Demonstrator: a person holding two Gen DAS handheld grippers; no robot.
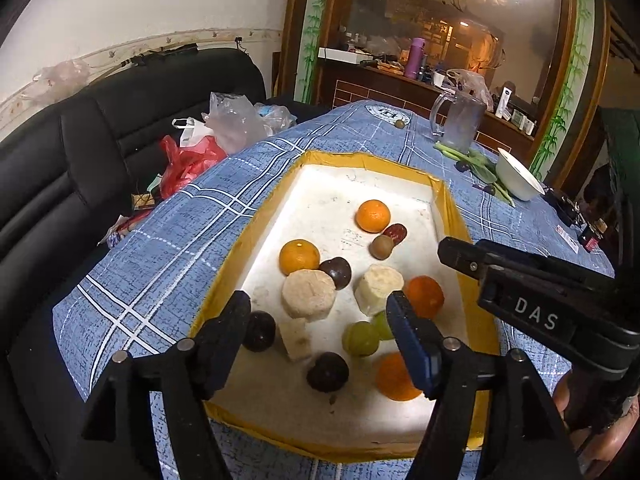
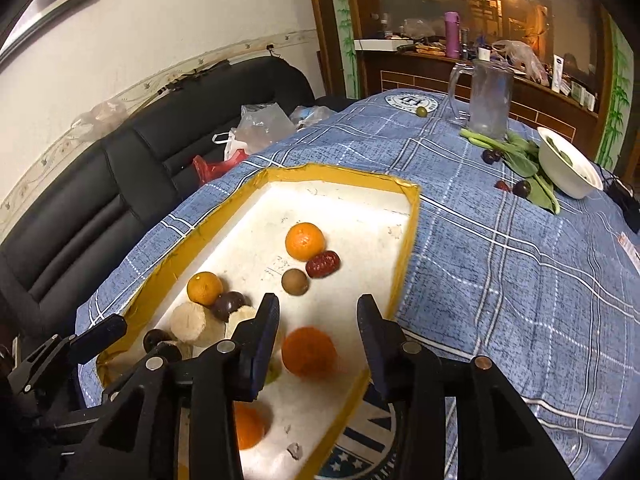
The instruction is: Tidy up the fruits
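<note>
I see my right claw (image 2: 318, 336) spread wide with an orange (image 2: 309, 353) lying between its fingers in the tray (image 2: 404, 248), untouched, round with no long axis, while my left claw (image 1: 320, 340) hangs open.

A blue plaid-covered table (image 2: 500, 280) carries a yellow-rimmed tray (image 2: 412, 216). A glass pitcher (image 2: 490, 100), greens (image 2: 520, 156) and white bowl (image 2: 568, 168) lie beyond

Left gripper (image 1: 320, 320) hangs wide open over the white tray (image 1: 360, 184), oranges (image 1: 373, 216), dark plums (image 1: 328, 366) and green fruit (image 1: 360, 338) scattered inside.
</note>
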